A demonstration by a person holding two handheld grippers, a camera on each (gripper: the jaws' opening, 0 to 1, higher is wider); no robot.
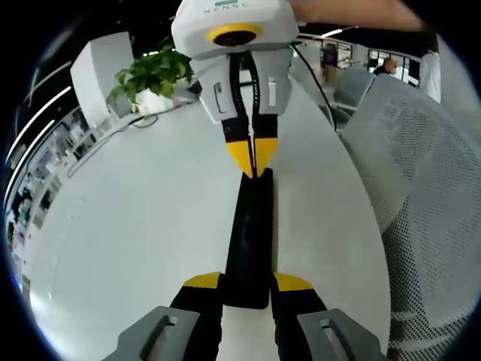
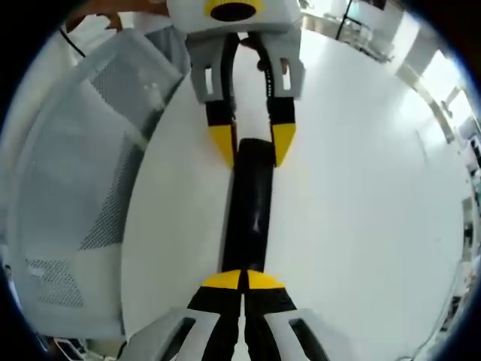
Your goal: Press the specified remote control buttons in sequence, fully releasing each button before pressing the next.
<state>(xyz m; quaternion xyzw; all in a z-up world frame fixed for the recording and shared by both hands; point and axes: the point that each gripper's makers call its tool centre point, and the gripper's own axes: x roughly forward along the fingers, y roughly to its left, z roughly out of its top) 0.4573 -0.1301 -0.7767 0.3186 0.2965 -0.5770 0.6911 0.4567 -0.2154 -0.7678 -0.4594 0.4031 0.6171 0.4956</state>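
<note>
A long black remote control lies on the white table. My left gripper is shut on its near end, one yellow-tipped jaw on each long side. My right gripper comes in from the top with its jaws shut, and its tips rest on the remote's far end. In the right gripper view the remote runs away from me, with my right gripper shut and its tips on the remote's near end. The left gripper clasps the far end. The buttons cannot be made out.
A potted green plant and a white box stand at the table's far side. A grey mesh chair stands close against the table edge, and the same chair is on the left in the right gripper view.
</note>
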